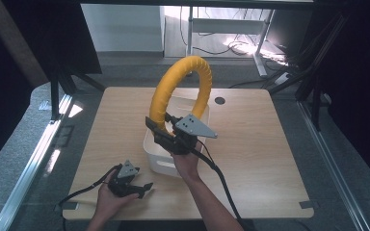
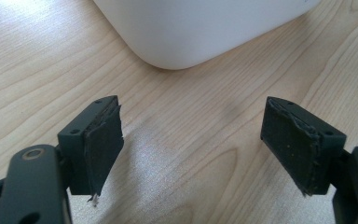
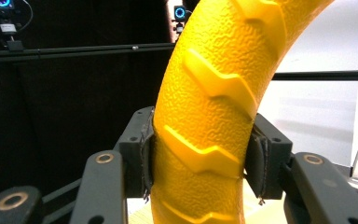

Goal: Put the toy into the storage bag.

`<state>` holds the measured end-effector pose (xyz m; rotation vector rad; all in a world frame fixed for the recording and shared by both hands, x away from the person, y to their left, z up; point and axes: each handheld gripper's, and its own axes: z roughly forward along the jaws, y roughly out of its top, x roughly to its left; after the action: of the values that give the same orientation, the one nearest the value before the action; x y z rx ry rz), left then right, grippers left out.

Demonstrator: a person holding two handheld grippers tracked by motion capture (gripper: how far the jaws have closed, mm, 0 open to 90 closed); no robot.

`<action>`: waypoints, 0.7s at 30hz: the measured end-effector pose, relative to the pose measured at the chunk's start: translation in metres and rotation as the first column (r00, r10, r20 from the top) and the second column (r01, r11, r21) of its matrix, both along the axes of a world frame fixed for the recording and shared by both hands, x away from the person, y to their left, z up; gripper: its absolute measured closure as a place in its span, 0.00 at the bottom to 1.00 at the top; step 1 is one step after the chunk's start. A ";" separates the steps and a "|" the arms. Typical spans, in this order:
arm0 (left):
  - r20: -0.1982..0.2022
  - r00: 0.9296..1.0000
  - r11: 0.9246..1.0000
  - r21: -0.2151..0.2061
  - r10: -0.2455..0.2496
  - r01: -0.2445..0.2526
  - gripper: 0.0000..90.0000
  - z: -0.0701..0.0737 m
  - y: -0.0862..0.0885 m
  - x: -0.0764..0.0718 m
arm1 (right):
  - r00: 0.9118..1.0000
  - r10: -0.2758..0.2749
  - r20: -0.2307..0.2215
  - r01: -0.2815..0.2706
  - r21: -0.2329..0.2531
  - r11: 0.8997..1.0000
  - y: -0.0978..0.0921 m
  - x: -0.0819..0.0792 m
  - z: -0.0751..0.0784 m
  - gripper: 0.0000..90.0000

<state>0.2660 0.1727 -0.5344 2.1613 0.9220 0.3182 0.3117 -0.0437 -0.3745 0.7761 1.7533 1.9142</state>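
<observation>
From the high view, a person's right gripper holds a large yellow rubber ring with a ridged, tyre-like tread upright in the air above a white rectangular plastic bin, which sits near the middle of a pale wooden table. The left gripper rests low on the table near its front edge, just beside the bin.

In the left gripper view, the two black jaws stand wide apart with nothing between them, above bare wood, facing the bin's rounded corner.

In the right gripper view, the jaws are clamped on either side of the ring's pebbled band. The ring looks light and slightly yielding, its rough texture likely grippy; squeezing across the band, between ridges, seems the surest hold.
</observation>
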 end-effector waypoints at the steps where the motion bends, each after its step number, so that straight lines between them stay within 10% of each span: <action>1: 0.000 1.000 1.000 0.000 0.000 0.000 0.23 0.000 0.000 0.000 | 1.000 0.000 0.000 0.000 0.000 1.000 0.000 0.000 0.000 0.56; 21: -0.004 1.000 1.000 0.002 -0.004 0.004 0.23 -0.001 -0.001 0.000 | 0.999 -0.048 -0.021 0.048 -0.019 0.999 0.022 -0.011 -0.033 0.55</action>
<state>0.2659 0.1717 -0.5358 2.1664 0.9204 0.3131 0.3008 -0.0219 -0.4072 0.8267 1.7469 1.8623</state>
